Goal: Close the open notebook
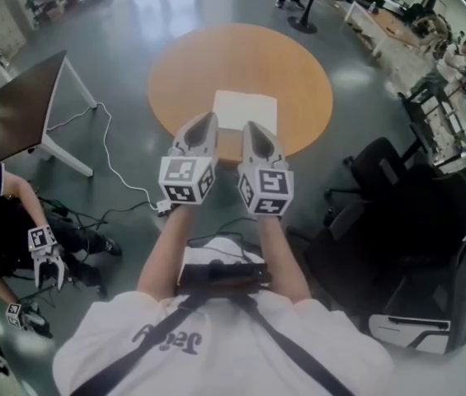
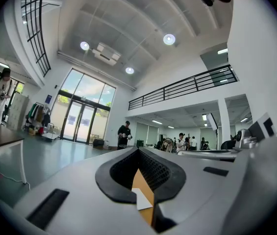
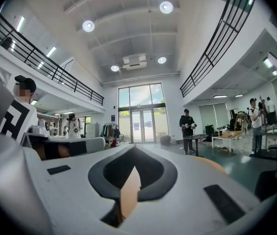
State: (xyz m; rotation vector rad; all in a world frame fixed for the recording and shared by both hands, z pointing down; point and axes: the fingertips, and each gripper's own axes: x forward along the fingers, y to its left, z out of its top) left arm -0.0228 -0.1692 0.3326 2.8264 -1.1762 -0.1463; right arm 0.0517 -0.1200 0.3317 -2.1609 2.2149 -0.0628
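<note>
The white notebook lies flat near the close edge of the round orange tabletop, just beyond the tips of the left tool and right tool, both level, side by side, jaws pressed together on nothing.

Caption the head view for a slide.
Shut and empty, the left gripper and right gripper point side by side toward a white notebook on a round wooden table.

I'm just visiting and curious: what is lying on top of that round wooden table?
Only a white notebook shows on the round table. Parts of its near edge are covered by the left gripper and right gripper, both shut.
</note>
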